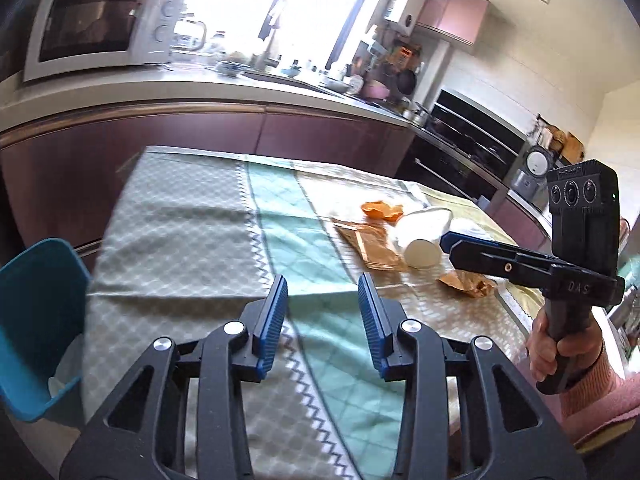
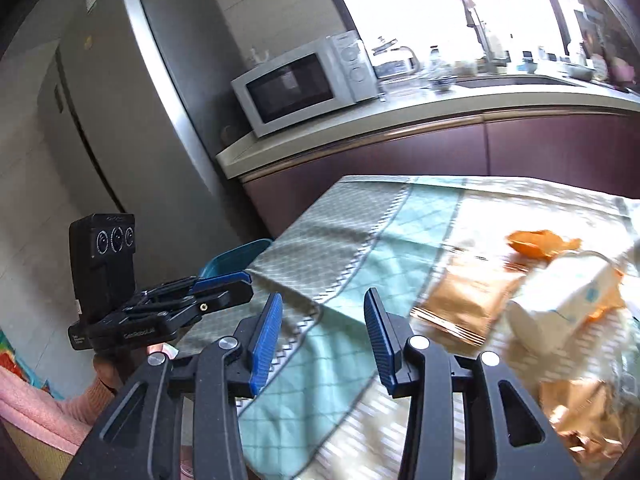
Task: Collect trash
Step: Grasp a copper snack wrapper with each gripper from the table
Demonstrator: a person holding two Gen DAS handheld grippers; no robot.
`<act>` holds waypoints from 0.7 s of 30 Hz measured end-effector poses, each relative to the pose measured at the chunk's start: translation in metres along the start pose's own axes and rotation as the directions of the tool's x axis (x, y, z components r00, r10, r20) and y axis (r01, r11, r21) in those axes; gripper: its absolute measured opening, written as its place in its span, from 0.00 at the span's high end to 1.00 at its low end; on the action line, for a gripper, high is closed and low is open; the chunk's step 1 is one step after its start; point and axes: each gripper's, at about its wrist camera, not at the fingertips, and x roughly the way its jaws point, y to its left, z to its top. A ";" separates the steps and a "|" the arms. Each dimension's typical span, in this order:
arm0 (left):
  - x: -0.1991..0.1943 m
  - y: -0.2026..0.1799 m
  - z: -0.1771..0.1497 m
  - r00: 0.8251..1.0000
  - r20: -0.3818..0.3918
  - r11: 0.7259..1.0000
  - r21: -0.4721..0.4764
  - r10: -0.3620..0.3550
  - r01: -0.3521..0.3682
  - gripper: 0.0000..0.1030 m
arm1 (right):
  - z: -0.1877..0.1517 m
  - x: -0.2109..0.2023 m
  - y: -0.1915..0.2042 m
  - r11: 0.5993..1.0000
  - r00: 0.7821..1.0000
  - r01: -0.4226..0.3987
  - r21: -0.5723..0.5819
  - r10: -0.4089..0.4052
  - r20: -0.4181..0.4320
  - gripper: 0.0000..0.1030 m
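Note:
Trash lies on the table: a white paper cup (image 1: pixel 420 236) on its side, a flat brown wrapper (image 1: pixel 370 246), an orange wrapper (image 1: pixel 382 210) behind them and a crumpled brown wrapper (image 1: pixel 466 282) nearer. My left gripper (image 1: pixel 323 292) is open and empty above the tablecloth, left of the trash. My right gripper (image 1: pixel 450 242) reaches in from the right beside the cup. In the right wrist view my right gripper (image 2: pixel 323 308) is open and empty, with the cup (image 2: pixel 568 300), the flat brown wrapper (image 2: pixel 468 300) and the orange wrapper (image 2: pixel 536 242) to its right.
A teal bin (image 1: pixel 36 320) with a white liner stands at the table's left edge, also in the right wrist view (image 2: pixel 234 258). The table has a green and grey patterned cloth (image 1: pixel 200 240). A counter with a microwave (image 1: pixel 100 26) runs behind; a fridge (image 2: pixel 132 100) stands at its end.

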 end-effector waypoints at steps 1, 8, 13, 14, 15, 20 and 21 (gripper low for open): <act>0.010 -0.010 0.000 1.000 -0.013 1.000 0.013 -0.022 0.022 0.65 | -0.003 -0.011 -0.013 1.000 1.000 0.024 0.018 -0.025 0.011 0.61; 0.070 -0.055 -0.005 0.993 -0.103 0.996 0.049 -0.064 0.070 0.65 | -0.025 -0.056 -0.069 0.980 0.984 0.166 0.113 -0.172 0.048 0.61; 0.101 -0.055 0.000 0.990 -0.139 0.999 0.039 -0.028 0.034 0.64 | -0.052 -0.076 -0.101 0.957 0.973 0.220 0.189 -0.230 0.032 0.56; 0.106 -0.054 0.002 0.989 -0.145 0.999 0.038 -0.019 0.025 0.64 | -0.057 -0.077 -0.106 0.952 0.971 0.228 0.205 -0.237 0.023 0.56; 0.110 -0.054 0.003 0.989 -0.150 0.999 0.039 -0.010 0.016 0.64 | -0.061 -0.079 -0.110 0.947 0.969 0.236 0.219 -0.246 0.018 0.56; 0.122 -0.052 0.011 0.987 -0.161 0.999 0.036 0.023 -0.017 0.63 | -0.078 -0.089 -0.126 0.927 0.963 0.261 0.268 -0.271 0.000 0.55; 0.124 -0.052 0.013 0.986 -0.162 0.999 0.036 0.025 -0.019 0.63 | -0.081 -0.089 -0.130 0.923 0.962 0.263 0.280 -0.273 -0.002 0.55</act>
